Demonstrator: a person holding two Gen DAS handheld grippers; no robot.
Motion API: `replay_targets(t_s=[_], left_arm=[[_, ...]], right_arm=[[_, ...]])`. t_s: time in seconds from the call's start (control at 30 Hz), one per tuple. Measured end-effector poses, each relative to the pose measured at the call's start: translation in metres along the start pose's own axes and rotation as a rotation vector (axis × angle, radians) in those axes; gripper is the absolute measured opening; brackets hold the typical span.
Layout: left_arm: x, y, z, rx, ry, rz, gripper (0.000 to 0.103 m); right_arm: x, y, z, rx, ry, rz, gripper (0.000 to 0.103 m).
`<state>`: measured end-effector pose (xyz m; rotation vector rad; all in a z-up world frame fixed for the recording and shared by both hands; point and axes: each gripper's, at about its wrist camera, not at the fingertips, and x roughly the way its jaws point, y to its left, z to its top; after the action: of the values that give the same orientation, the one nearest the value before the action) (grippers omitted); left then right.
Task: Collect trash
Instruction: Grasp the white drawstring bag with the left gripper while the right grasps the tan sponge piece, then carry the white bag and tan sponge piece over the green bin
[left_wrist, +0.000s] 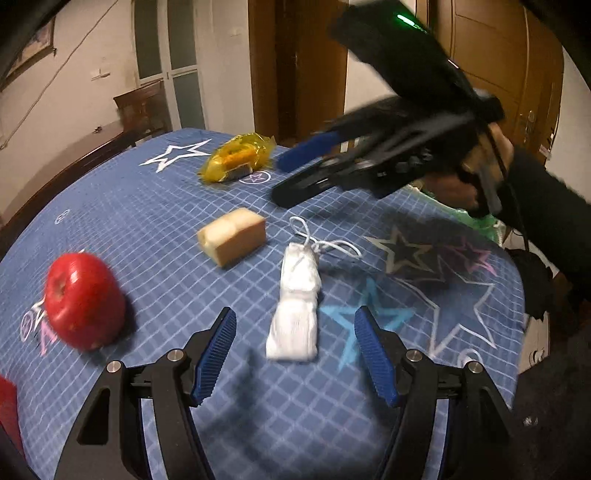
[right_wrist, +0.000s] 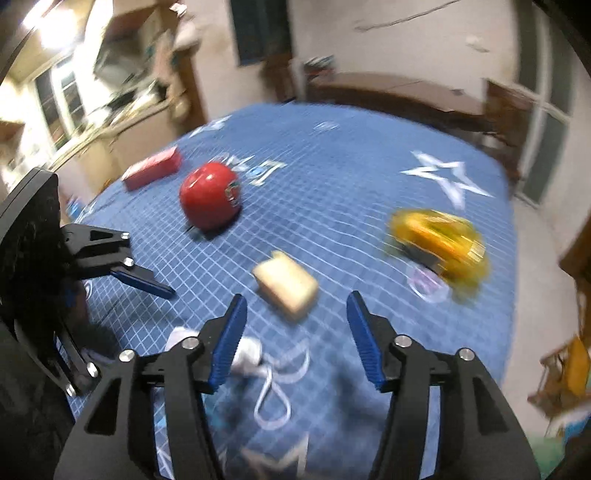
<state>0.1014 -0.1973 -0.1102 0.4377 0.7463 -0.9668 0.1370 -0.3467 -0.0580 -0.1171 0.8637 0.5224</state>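
Fingers spread on both our left gripper (left_wrist: 295, 354) and right gripper (right_wrist: 295, 341), empty; next we close on the white crumpled face mask with ear loops (left_wrist: 295, 306) on the blue grid-patterned worktop (left_wrist: 147, 221).

Folded white mask (left_wrist: 294, 306), yellow wrapper (left_wrist: 236, 157)

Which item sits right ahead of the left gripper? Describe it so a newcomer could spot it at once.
On the blue checked tablecloth, look just beyond the left gripper. A folded white mask lies there, its ear loops trailing toward the tan block. It is the only white, soft thing; the red apple and yellow wrapper are colourful.
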Motion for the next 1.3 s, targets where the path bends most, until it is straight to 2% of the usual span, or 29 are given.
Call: replay_targets(t_s=[0.13,0.27,0.33,0.37,0.4,0.47,0.6,0.77,0.93,1.07,1.17,1.3], left_arm=[[0.020,0.003,0.006,0.001,0.030,0.002,0.068],[0.035,0.008,0.008,-0.034,0.057,-0.003,0.066],[0.038,0.010,0.009,-0.050,0.058,0.007,0.059],[0.038,0.011,0.011,-0.055,0.054,0.009,0.053],[0.037,0.012,0.011,-0.061,0.052,0.004,0.045],[0.035,0.011,0.011,-0.066,0.050,-0.012,0.028],[0.029,0.008,0.010,-0.060,0.054,0.010,0.026],[0.004,0.002,0.010,-0.084,0.022,0.058,0.026],[-0.032,-0.016,0.035,-0.084,-0.089,0.119,0.026],[-0.041,-0.046,0.065,-0.036,-0.156,0.122,0.026],[-0.036,-0.072,0.092,0.018,-0.178,0.106,0.026],[-0.031,-0.111,0.131,0.069,-0.226,0.052,0.026]], right_arm=[[0.035,0.003,0.020,-0.099,0.099,0.105,0.056],[0.055,0.002,0.019,-0.173,0.191,0.092,0.057],[0.064,0.000,0.018,-0.178,0.216,0.078,0.056],[0.064,-0.001,0.017,-0.177,0.212,0.077,0.050],[0.063,-0.001,0.017,-0.174,0.200,0.084,0.039],[0.054,0.000,0.014,-0.163,0.170,0.093,0.037],[0.029,0.004,0.009,-0.126,0.080,0.066,0.035],[-0.041,0.018,-0.012,0.020,-0.147,-0.076,0.035],[-0.108,0.045,-0.049,0.137,-0.284,-0.245,0.035],[-0.150,0.053,-0.073,0.212,-0.344,-0.367,0.035],[-0.187,0.055,-0.090,0.248,-0.382,-0.477,0.035],[-0.220,0.045,-0.107,0.297,-0.396,-0.606,0.035]])
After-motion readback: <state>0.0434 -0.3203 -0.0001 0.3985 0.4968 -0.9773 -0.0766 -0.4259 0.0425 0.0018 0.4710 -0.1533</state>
